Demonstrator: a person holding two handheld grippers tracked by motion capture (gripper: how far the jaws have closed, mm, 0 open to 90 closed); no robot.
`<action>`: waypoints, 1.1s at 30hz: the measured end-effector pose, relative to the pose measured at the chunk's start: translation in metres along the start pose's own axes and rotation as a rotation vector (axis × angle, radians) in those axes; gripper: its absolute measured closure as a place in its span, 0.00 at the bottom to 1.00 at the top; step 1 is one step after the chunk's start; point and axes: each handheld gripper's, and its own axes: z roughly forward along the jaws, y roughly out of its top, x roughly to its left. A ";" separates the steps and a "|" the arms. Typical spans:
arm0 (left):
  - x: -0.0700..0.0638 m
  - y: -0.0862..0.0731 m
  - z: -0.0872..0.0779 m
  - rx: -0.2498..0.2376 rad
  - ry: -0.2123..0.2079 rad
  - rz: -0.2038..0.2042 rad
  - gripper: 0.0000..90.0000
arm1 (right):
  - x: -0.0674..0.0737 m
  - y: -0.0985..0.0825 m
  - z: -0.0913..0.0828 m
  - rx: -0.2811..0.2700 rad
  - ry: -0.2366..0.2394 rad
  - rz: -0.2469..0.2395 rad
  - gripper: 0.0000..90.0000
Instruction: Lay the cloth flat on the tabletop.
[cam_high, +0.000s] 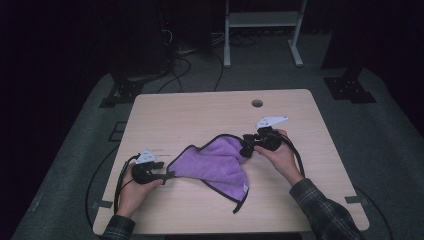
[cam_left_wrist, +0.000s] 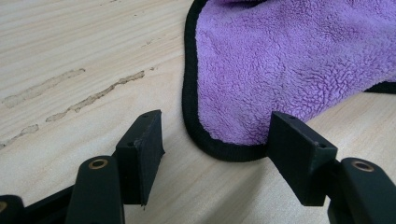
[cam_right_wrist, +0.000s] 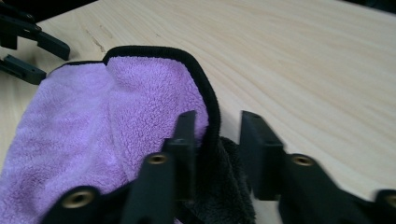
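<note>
A purple fleece cloth (cam_high: 220, 162) with a black hem lies rumpled on the wooden table (cam_high: 200, 110). My left gripper (cam_high: 170, 175) rests low at the cloth's left corner. Its jaws stand wide apart in the left gripper view (cam_left_wrist: 217, 130), and the rounded corner of the cloth (cam_left_wrist: 280, 60) reaches just between them, untouched. My right gripper (cam_high: 246, 149) is at the cloth's far right edge. In the right gripper view (cam_right_wrist: 218, 126) the hemmed edge of the cloth (cam_right_wrist: 116, 116) lies between the jaws against the left one, with a gap to the right one. The left gripper (cam_right_wrist: 28, 42) shows farther off.
A round cable hole (cam_high: 257, 103) sits near the table's far edge. Beyond the table a white metal frame (cam_high: 262, 20) stands on the grey floor, with cables and black stand bases (cam_high: 350, 87) to both sides. Bare wood surrounds the cloth.
</note>
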 end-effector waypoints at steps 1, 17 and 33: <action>0.000 0.000 0.000 0.002 0.001 0.002 0.39 | -0.001 -0.001 0.002 0.004 0.009 0.014 0.67; 0.000 0.000 0.000 0.000 0.002 0.009 0.39 | 0.008 -0.010 0.015 0.050 0.050 0.021 0.87; 0.000 0.009 0.013 -0.037 0.002 -0.072 0.42 | 0.009 -0.011 0.013 0.062 0.028 -0.010 0.93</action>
